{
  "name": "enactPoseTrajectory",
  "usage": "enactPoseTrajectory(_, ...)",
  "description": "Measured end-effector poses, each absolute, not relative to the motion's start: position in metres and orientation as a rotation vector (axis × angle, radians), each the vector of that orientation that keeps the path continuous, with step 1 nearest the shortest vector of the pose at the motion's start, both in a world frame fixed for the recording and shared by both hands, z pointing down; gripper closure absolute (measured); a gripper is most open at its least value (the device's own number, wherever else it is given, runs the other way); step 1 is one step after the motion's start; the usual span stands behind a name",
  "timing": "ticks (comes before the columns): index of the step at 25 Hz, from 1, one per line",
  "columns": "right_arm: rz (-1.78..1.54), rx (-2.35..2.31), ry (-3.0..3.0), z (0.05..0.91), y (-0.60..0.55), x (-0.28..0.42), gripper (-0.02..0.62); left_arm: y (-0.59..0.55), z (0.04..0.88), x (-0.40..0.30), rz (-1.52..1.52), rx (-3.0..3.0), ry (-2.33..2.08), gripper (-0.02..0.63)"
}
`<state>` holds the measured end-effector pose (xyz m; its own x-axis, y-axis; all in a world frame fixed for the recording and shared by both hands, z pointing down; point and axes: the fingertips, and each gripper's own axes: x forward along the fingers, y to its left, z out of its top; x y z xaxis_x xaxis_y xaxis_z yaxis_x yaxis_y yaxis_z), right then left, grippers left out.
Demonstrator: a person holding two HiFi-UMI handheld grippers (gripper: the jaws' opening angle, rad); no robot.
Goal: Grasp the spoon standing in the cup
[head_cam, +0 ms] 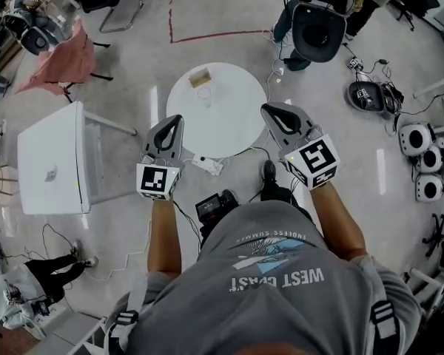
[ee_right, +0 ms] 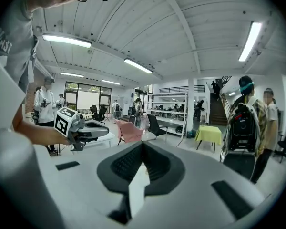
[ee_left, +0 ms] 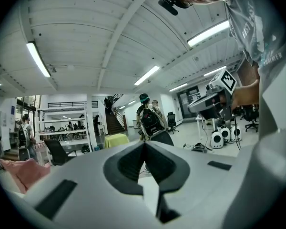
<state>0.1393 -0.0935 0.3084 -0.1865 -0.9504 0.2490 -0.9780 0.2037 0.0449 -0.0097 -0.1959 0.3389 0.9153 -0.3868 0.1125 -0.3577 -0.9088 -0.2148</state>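
Left claw (head_cam: 177, 120) and right claw (head_cam: 268, 109) hang over the table's (head_cam: 240, 135) near rim in the head view. The cup (head_cam: 206, 95), small and clear, stands mid-table beside a tan block (head_cam: 200, 78). Its spoon is too small to make out. Likely light, stiff and slick, the spoon is best pinched on the handle above the rim, and the cup may tip. Left gripper view: left claw (ee_left: 144, 146) pressed together, empty, aimed into the room. Right gripper view: right claw (ee_right: 142, 146) likewise closed on nothing.
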Motion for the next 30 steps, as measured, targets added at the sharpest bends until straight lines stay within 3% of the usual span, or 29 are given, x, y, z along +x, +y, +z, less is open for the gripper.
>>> enactPoseTrajectory(18, 0.213, 1.45, -2.595, 0.321, -0.162, 0.196, 0.594, -0.206, 0.326, 0.046, -0.343, -2.778, 0.964, 0.606)
enactPoseTrajectory(30, 0.251, 1.212, -2.666, 0.349, -0.199, 0.183, 0.592, -0.212, 0.324, 0.008, -0.442, -2.7, 1.212, 0.605)
